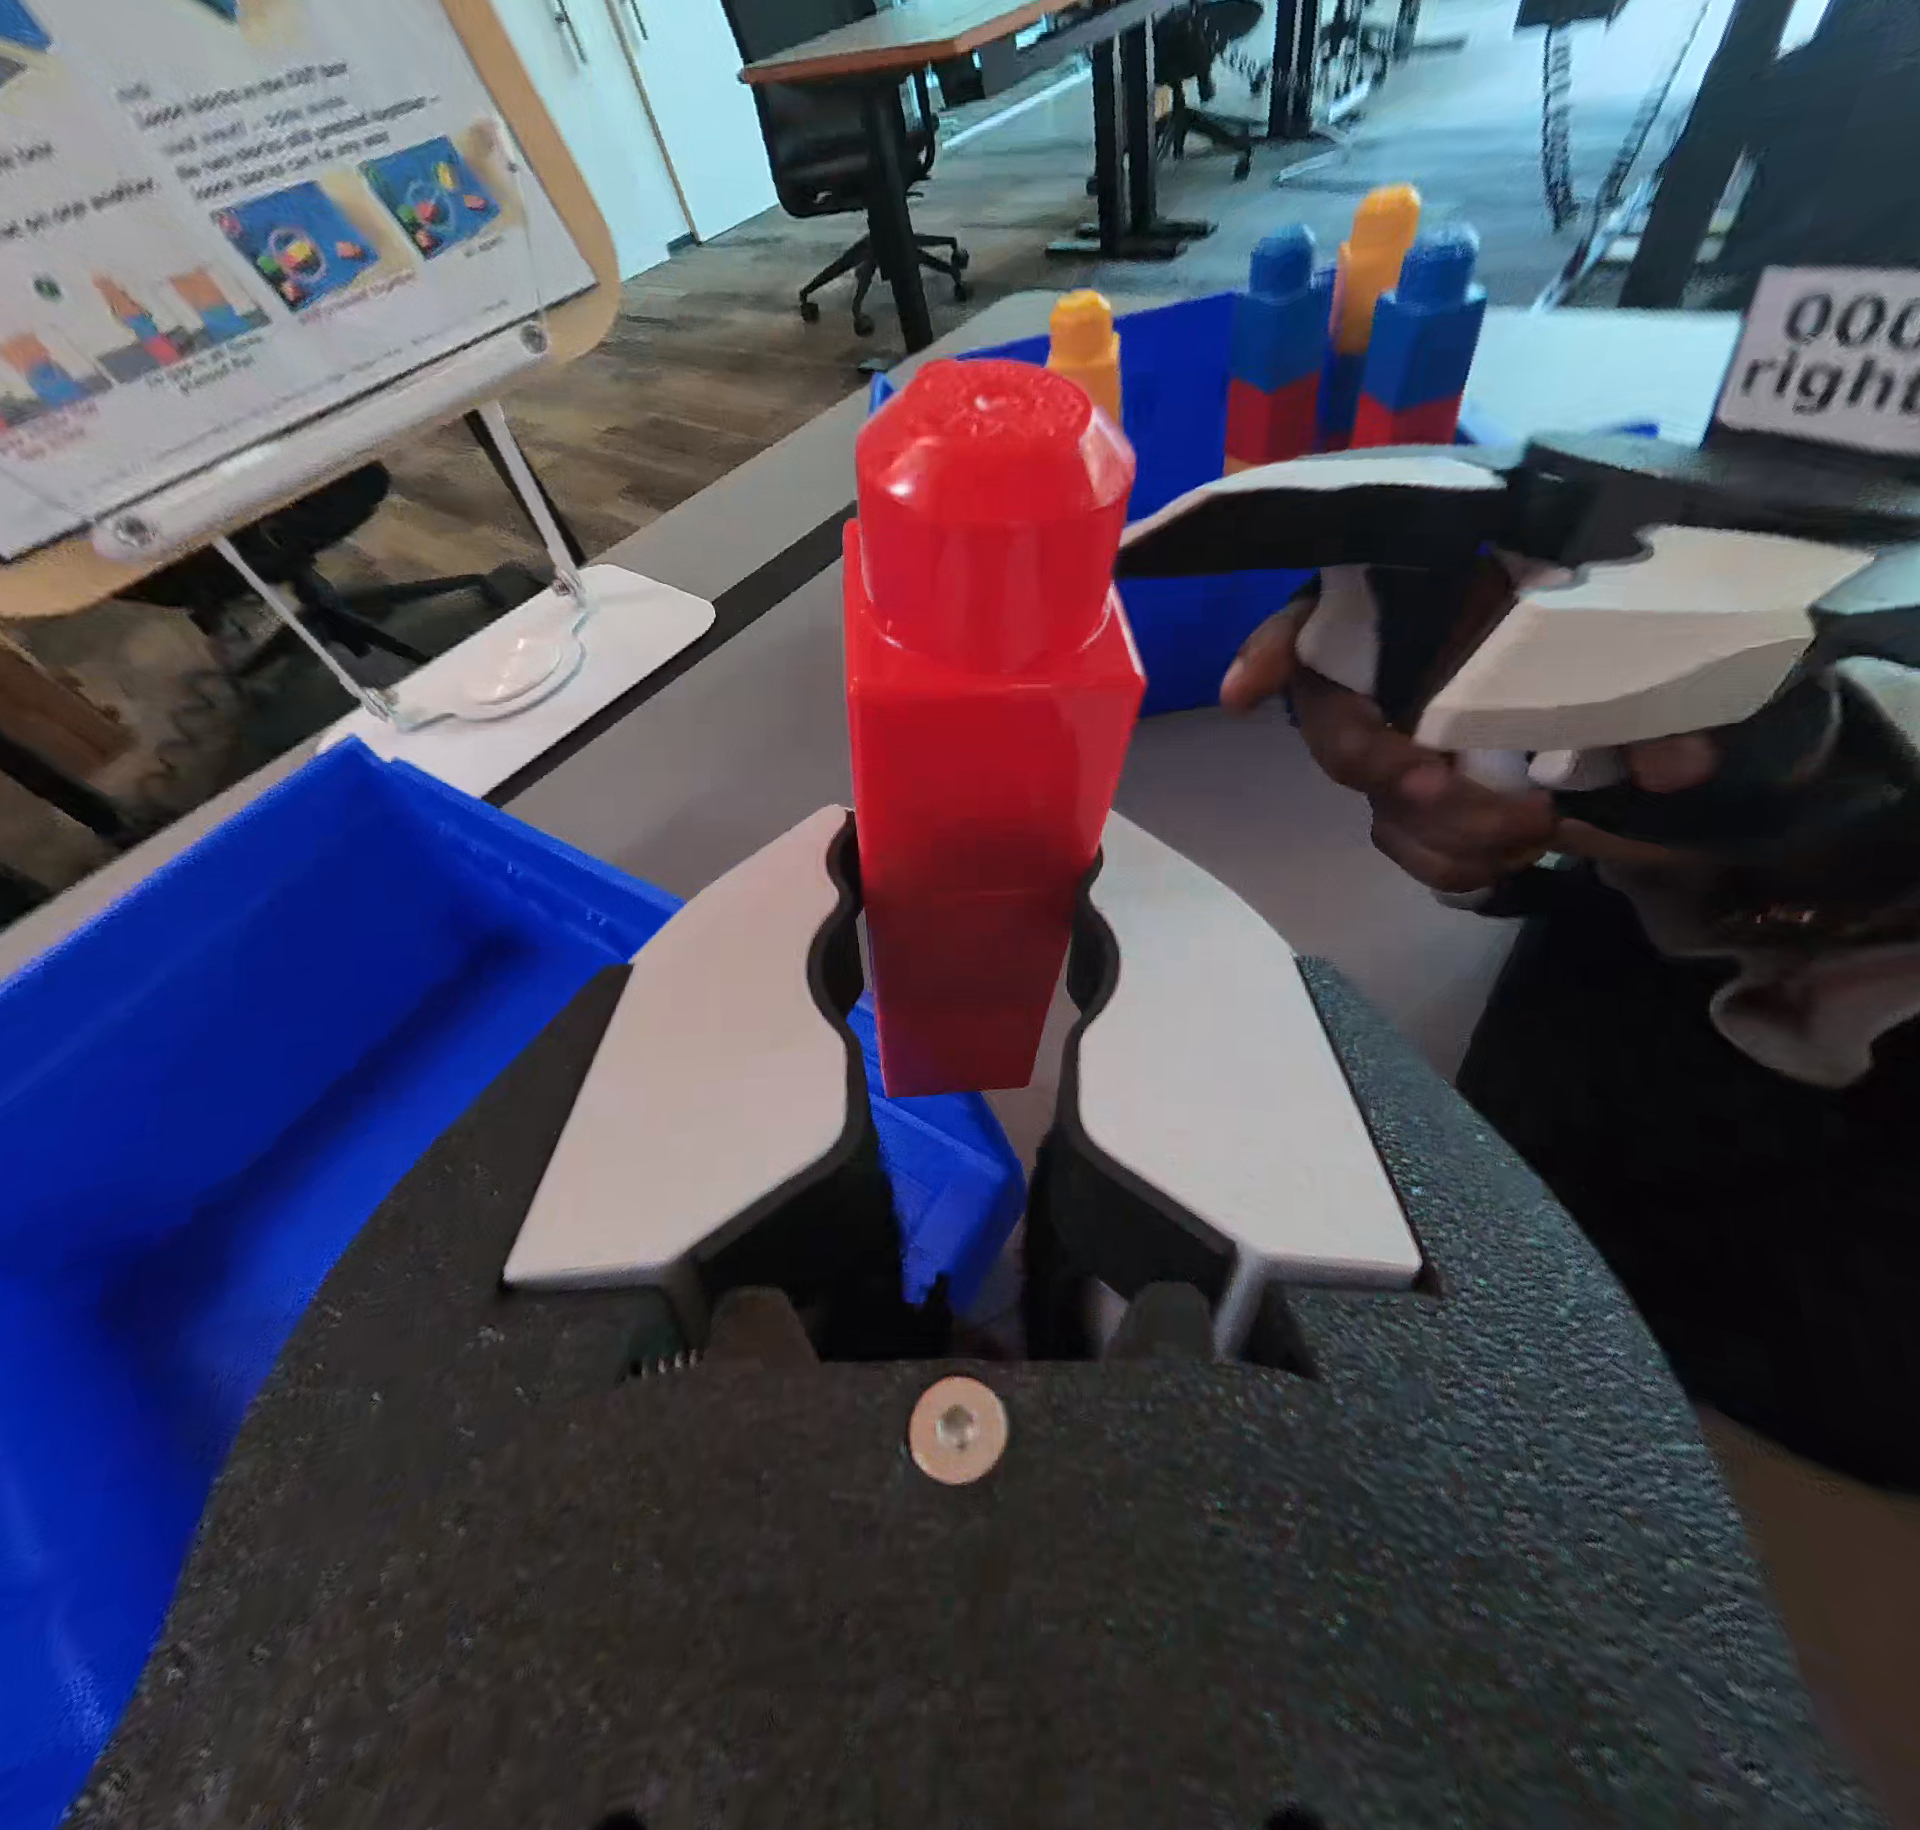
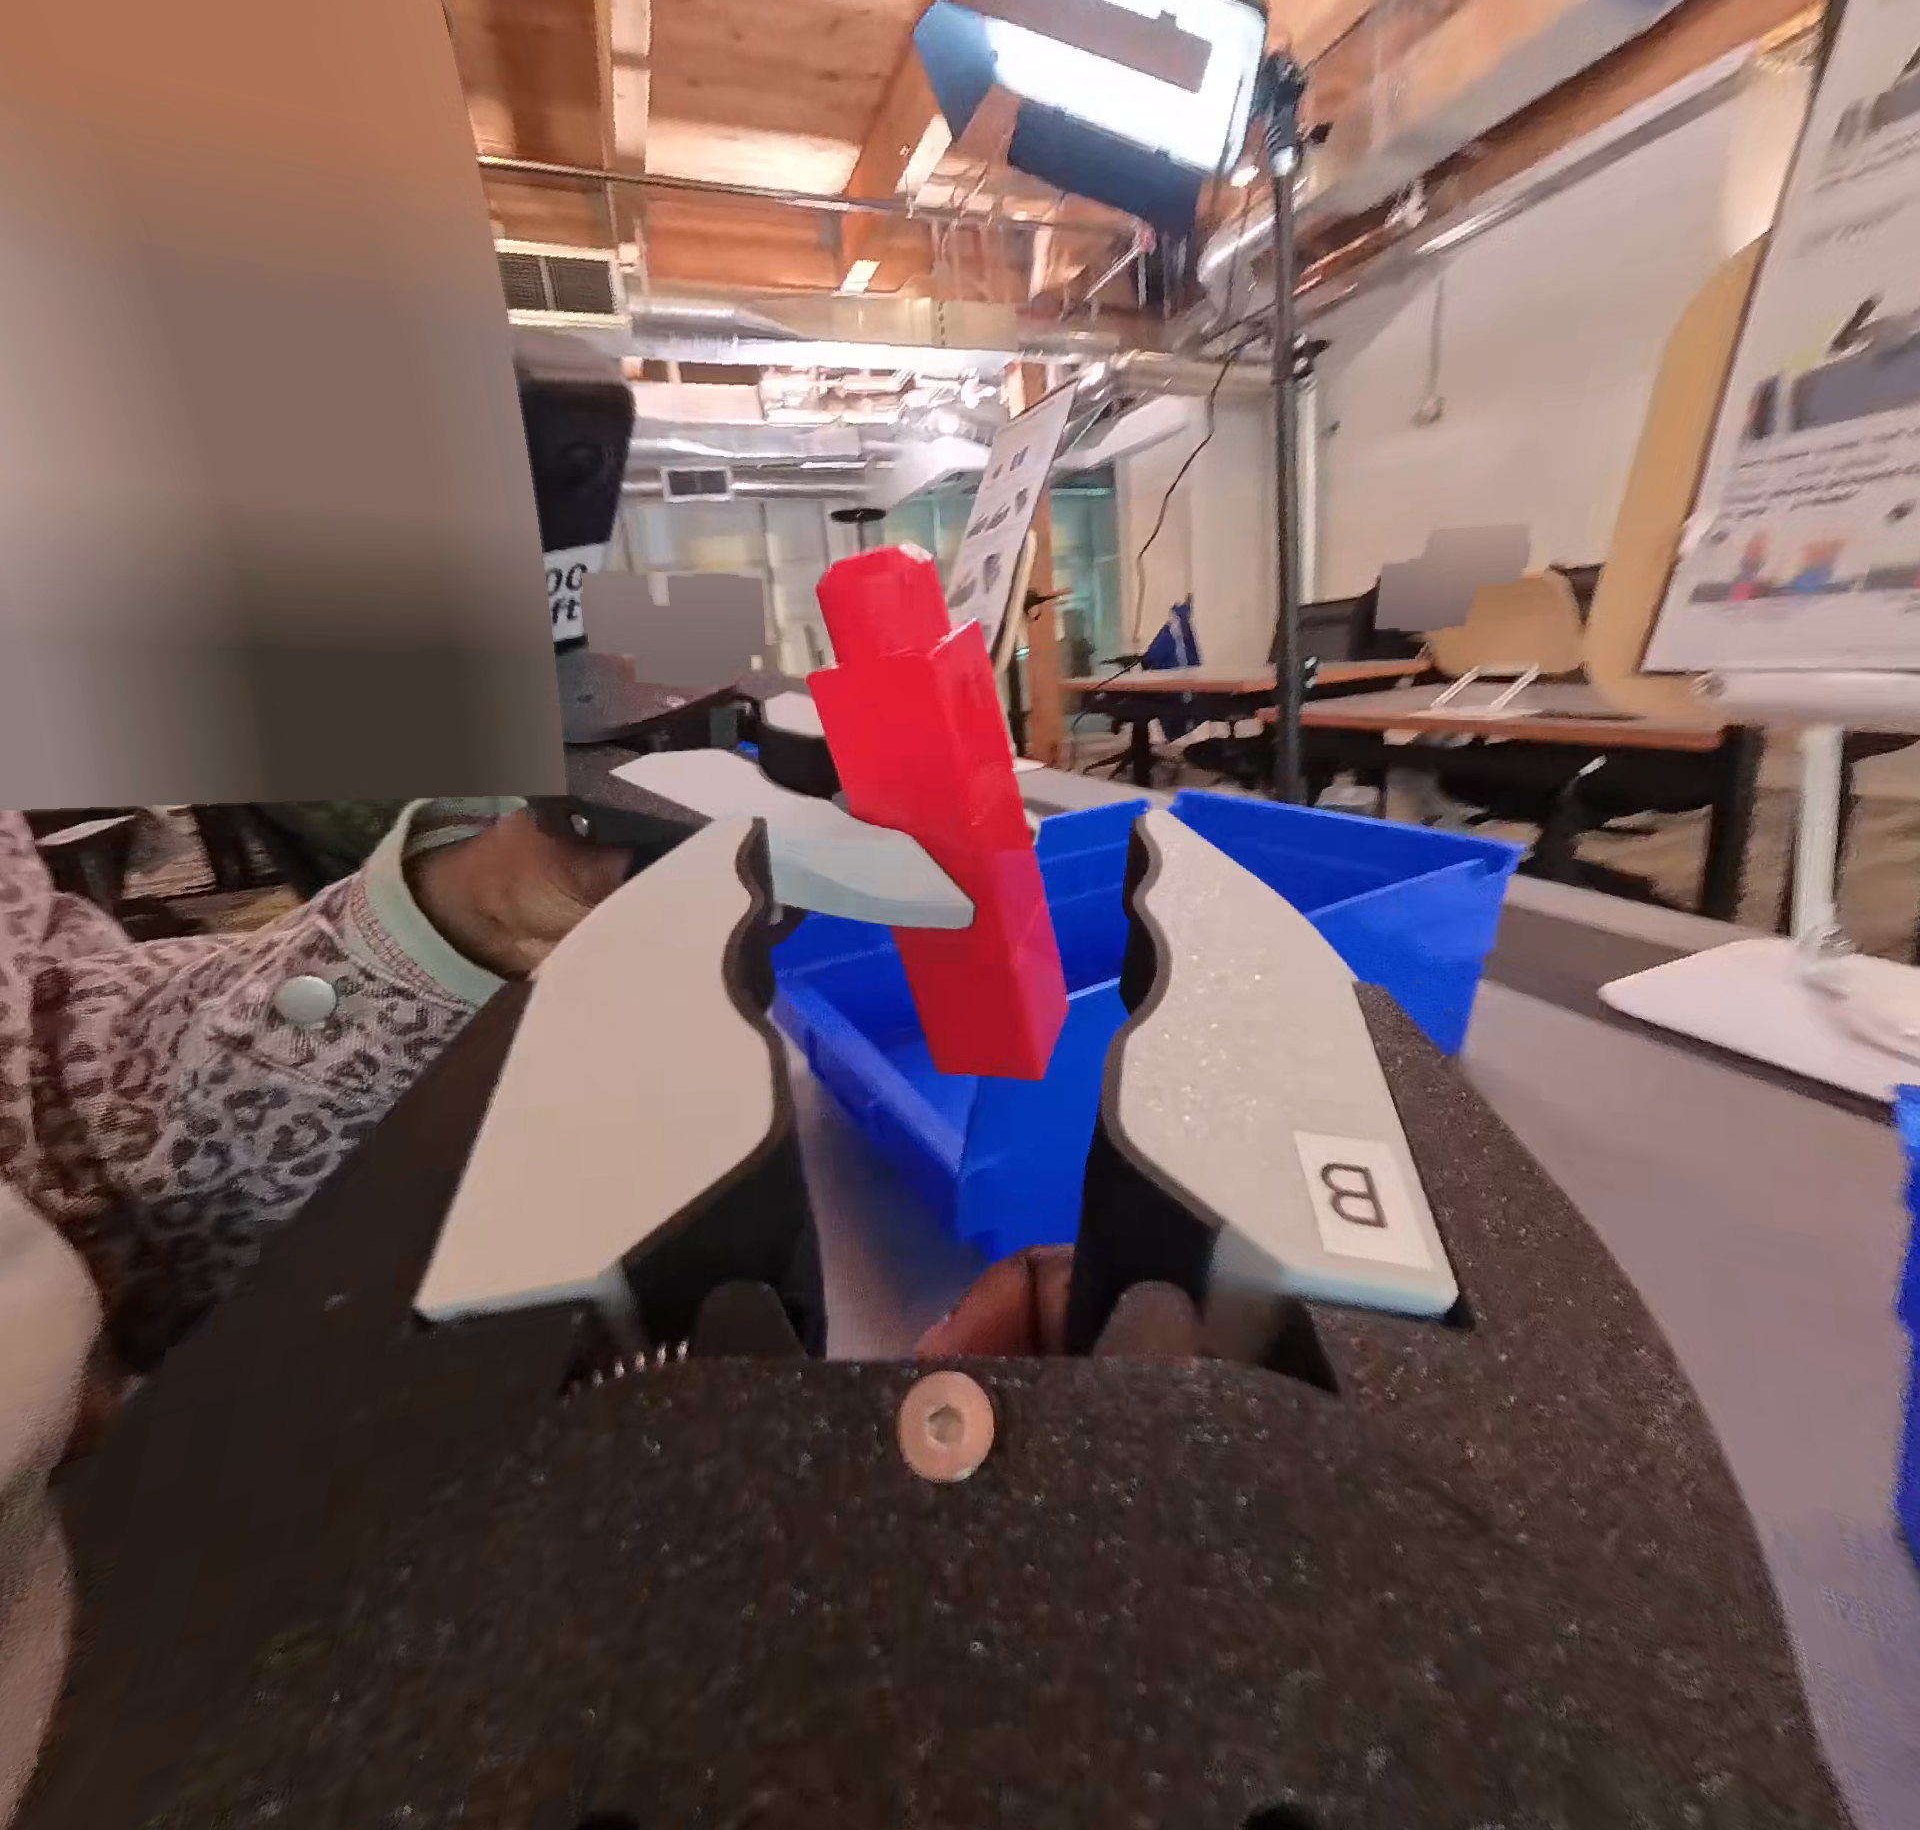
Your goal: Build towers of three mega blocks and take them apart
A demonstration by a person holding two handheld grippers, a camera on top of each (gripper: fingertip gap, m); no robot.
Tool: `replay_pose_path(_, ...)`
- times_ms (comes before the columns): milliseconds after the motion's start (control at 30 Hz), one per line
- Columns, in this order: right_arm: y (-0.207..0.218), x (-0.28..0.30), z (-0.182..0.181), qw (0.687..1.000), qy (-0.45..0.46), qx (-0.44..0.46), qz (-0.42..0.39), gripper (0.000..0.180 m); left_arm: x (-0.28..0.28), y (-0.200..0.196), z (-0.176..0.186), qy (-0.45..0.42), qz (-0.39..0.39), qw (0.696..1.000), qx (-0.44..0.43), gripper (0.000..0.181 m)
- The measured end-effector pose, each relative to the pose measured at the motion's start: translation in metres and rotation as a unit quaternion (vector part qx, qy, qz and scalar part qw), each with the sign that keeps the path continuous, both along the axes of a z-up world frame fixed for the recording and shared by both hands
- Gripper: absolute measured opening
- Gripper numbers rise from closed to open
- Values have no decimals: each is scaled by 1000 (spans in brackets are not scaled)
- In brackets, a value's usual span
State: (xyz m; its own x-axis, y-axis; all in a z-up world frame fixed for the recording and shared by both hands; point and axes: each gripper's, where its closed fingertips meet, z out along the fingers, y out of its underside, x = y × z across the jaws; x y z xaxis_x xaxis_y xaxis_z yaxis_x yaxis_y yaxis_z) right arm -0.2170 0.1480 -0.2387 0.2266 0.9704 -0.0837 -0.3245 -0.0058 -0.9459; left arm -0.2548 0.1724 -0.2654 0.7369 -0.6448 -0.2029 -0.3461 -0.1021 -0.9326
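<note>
Left tool (image 1: 971, 933): 2 grey fingers clamped on the lower half of a tall red plastic block stack (image 1: 987, 741), round stud on top, held in the air and leaning slightly. Below it, a corner of an open blue plastic bin (image 1: 260, 1001), sitting near the edge of the grey table (image 1: 707, 741). In the right wrist view, same red stack (image 2: 935, 824) tilted above that bin (image 2: 1351, 897), left tool (image 2: 961, 907) gripping it from the side.

Right tool (image 2: 940, 949): fingers spread wide, nothing between them, pointed toward the red stack but apart from it. Seen from the left wrist view, right tool (image 1: 1226, 575) close beside the stud, not touching, carried by a hand (image 1: 1392, 762).

Farther along the table, a second blue bin (image 1: 1174, 398) with standing towers: blue-over-red blocks (image 1: 1418, 346) and orange pieces (image 1: 1377, 253).

Near the far table edge, an instruction sheet on a clear stand (image 1: 260, 222).

Patterned sleeve (image 2: 208, 1032) at the left of the right wrist view.
</note>
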Motion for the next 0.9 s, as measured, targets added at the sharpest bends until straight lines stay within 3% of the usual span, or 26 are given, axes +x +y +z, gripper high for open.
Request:
replay_pose_path(367,-20,-9,17,997,-20,74,-29,56,28,-13,-6,111,-32,993,37,36)
replay_pose_path(433,-17,-11,15,993,-39,91,-62,42,33,-16,-7,127,-34,990,51,36)
replay_pose_path(533,-20,-9,14,986,-50,132,-84,39,30,-15,-4,162,-15,982,93,36)
replay_pose_path(633,-23,-8,16,986,-50,137,-84,37,31,-19,-2,140,-24,985,95,39)
replay_pose_path(733,-17,4,26,986,-37,127,-99,37,24,-21,-1,111,-22,991,76,54)
replay_pose_path(800,-7,24,38,983,-28,117,-137,37,13,-21,2,91,-12,993,73,56)
replay_pose_path(900,22,82,56,958,-37,108,-264,37,-9,-22,3,67,6,995,67,54)
